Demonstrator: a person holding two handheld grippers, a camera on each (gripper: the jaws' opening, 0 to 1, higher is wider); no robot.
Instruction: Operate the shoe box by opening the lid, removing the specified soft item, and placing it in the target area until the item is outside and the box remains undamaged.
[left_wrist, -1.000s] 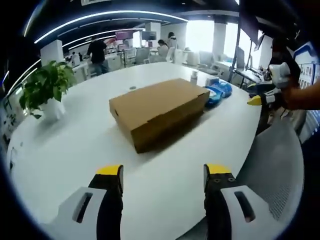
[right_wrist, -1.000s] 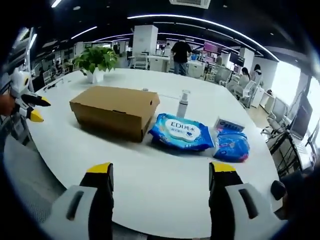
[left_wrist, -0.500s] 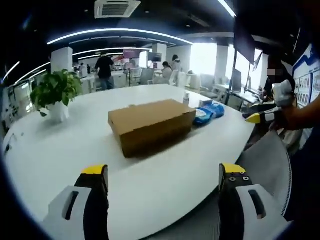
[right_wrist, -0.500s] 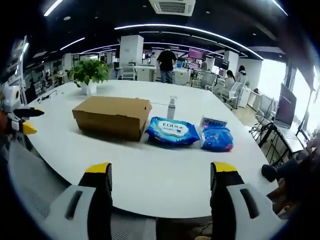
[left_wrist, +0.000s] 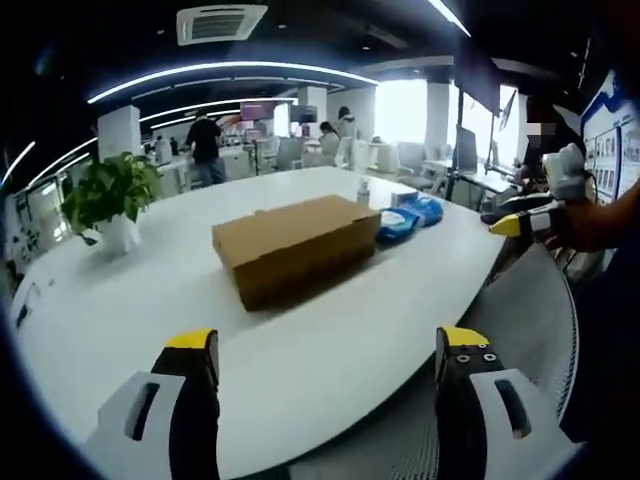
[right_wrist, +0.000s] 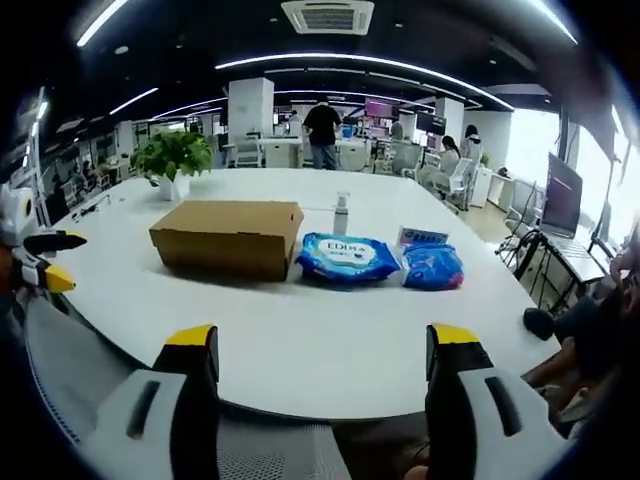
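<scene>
I hold the left hand-held gripper (left_wrist: 315, 345) and right hand-held gripper (right_wrist: 325, 340) spread and empty, short of the white bench (right_wrist: 300, 320); the shoe box (right_wrist: 228, 236) sits closed mid-bench; wipes packs (right_wrist: 348, 257) lie just beside it.

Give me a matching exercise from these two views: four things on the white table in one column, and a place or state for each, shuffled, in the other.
Things:
1. brown cardboard shoe box
2. green potted plant in a white pot
3. blue and white wet-wipes pack
4. small clear spray bottle

Places or states:
A. upright, behind the wipes pack
B. lid closed, near the table's middle
C. at the table's far edge
D. lying flat between the box and a blue packet

Pairs: 1-B, 2-C, 3-D, 4-A
</scene>
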